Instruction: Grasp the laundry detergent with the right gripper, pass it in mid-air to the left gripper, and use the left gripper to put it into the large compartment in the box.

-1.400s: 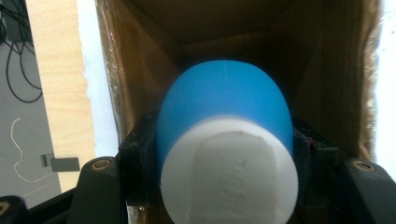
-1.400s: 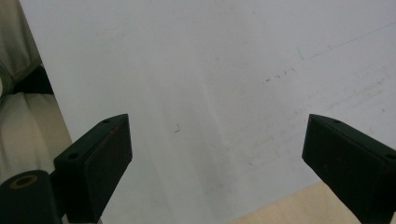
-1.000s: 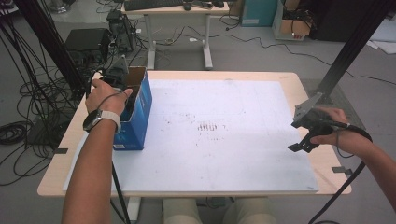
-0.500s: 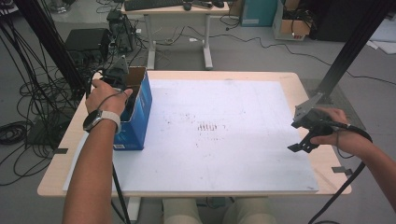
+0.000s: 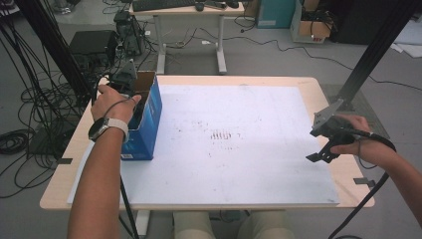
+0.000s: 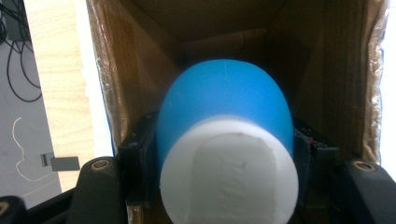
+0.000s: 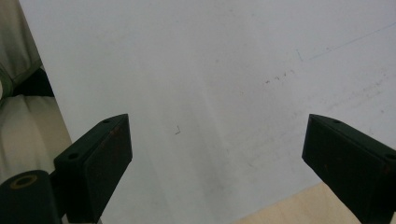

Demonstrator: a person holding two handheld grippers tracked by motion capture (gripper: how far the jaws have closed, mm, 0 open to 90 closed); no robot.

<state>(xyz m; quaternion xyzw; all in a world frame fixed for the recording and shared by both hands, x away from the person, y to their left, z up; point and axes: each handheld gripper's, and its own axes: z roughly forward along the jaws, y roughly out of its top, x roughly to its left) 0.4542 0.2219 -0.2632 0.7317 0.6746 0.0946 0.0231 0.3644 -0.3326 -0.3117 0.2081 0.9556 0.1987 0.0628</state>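
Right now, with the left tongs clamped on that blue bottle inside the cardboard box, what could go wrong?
1. The blue bottle is round and smooth, gripped just below its white cap; it could slip or swivel in the left tongs when lifted.
2. The cardboard box is narrow, its walls close around the bottle; a tilted lift might snag a wall and drag or tip the box.
3. The right tongs hang open over the white board, far away, so nothing steadies the box.

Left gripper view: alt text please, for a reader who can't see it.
The left gripper, its two black jaws closed on a blue bottle with a white cap, holds it inside an open cardboard box. The pale wooden table shows at the left.
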